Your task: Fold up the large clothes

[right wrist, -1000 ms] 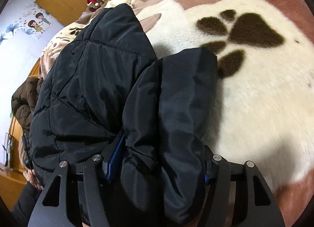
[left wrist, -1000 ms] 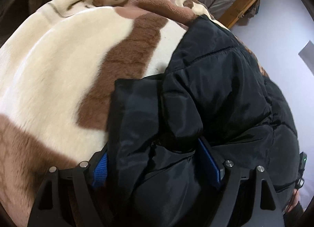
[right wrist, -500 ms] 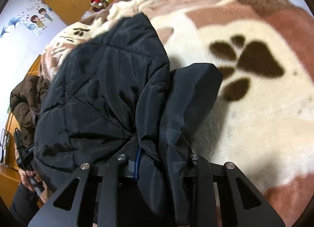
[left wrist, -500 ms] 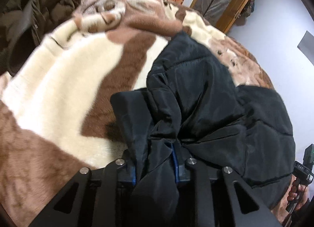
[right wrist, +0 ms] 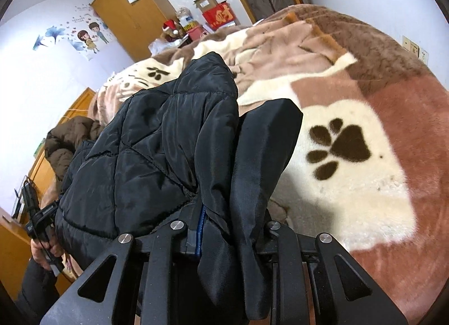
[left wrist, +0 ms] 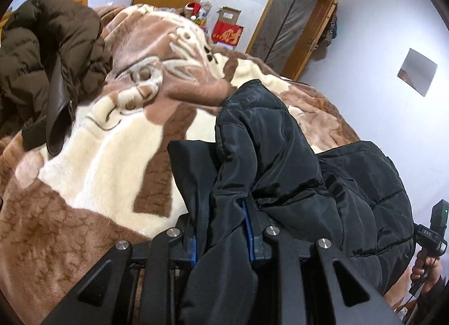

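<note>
A black padded jacket (left wrist: 280,156) lies across a fluffy brown-and-cream blanket (left wrist: 98,170) on a bed, its near edge lifted off the blanket. My left gripper (left wrist: 221,231) is shut on a bunched fold of that edge, the blue pads pressing the fabric. In the right wrist view the same jacket (right wrist: 157,151) hangs from my right gripper (right wrist: 233,226). Its jaws are closing on a thick fold, with the pads against the cloth. A sleeve-like flap (right wrist: 263,151) droops over the right finger. The fingertips are hidden under fabric.
A brown padded coat (left wrist: 42,58) is heaped at the bed's far left corner. A hand (left wrist: 423,266) holding the other tool shows at the right edge. Beyond the bed stand cardboard boxes (left wrist: 228,24), a wooden door (left wrist: 294,24) and a wardrobe (right wrist: 132,22).
Both grippers closed from wide open onto the jacket's near edge, then rose, lifting it. More of the room and the brown coat came into view.
</note>
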